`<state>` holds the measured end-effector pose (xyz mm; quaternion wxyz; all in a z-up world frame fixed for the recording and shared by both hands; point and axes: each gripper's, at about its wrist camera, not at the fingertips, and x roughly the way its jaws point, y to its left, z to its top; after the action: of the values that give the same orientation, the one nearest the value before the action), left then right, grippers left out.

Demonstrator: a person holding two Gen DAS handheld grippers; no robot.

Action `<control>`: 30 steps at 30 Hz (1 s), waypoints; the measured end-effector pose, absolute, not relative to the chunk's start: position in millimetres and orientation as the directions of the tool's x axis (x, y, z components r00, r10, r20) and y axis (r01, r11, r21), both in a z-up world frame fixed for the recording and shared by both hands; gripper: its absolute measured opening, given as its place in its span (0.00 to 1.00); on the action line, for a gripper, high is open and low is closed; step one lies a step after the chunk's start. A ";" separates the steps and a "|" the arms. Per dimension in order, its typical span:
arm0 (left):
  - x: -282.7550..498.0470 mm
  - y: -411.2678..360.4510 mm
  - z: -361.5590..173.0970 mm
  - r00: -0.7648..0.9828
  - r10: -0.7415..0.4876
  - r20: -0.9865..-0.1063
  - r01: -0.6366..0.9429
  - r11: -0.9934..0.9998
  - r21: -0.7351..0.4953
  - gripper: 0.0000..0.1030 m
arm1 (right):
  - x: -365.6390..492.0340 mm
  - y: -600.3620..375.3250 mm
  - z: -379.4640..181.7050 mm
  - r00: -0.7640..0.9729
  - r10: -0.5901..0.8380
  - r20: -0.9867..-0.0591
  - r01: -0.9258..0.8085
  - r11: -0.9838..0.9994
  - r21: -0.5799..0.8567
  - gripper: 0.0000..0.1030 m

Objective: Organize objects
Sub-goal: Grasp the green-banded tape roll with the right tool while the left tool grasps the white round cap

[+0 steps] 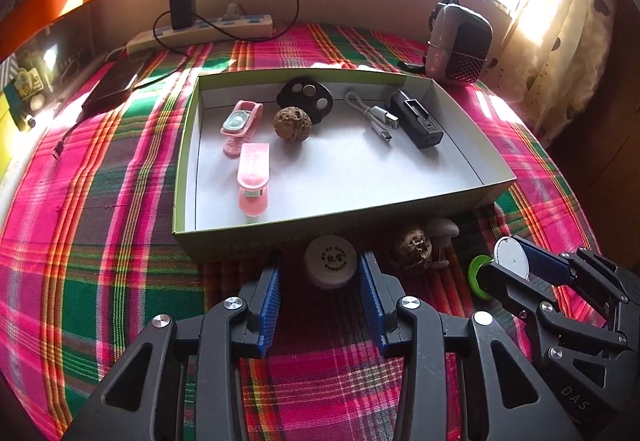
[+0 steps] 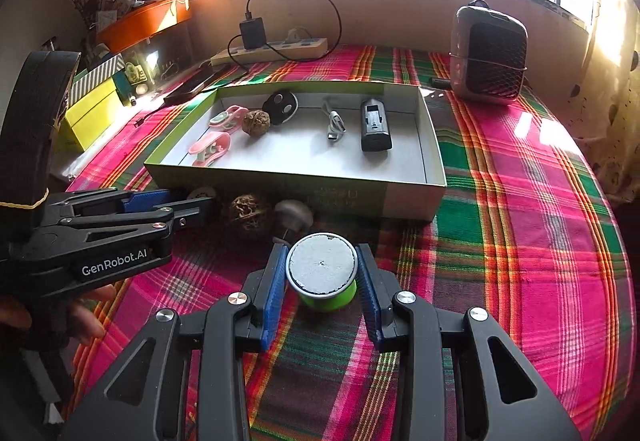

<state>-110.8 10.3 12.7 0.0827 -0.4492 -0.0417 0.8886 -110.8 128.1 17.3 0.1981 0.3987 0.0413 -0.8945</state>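
Observation:
An open cardboard box lies on the plaid cloth, holding two pink clips, a walnut, a black disc, a white cable and a black device. My left gripper is open around a white round lid in front of the box. My right gripper is shut on a green spool with a white top. A second walnut and a grey knob lie between them.
A power strip with charger, a phone, a small heater and yellow boxes stand at the table's back and left. A curtain hangs at the right.

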 end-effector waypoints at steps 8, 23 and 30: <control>-114.2 12.9 12.2 -0.585 0.156 -0.796 -0.098 -0.988 -0.122 0.34 | -112.4 129.3 15.3 -0.600 -0.325 -0.731 0.389 -0.917 0.089 0.34; -113.2 12.8 11.6 -0.597 0.141 -0.790 -0.086 -0.990 -0.112 0.33 | -112.4 129.3 13.9 -0.595 -0.329 -0.734 0.393 -0.915 0.091 0.34; -113.2 10.5 11.5 -0.600 0.131 -0.789 -0.075 -0.991 -0.107 0.25 | -111.6 129.0 14.0 -0.595 -0.328 -0.733 0.393 -0.915 0.091 0.34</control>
<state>-113.2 10.5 11.5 0.0576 -0.4436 -0.0314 0.8938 -111.6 129.0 14.0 0.2021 0.4020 0.0401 -0.8922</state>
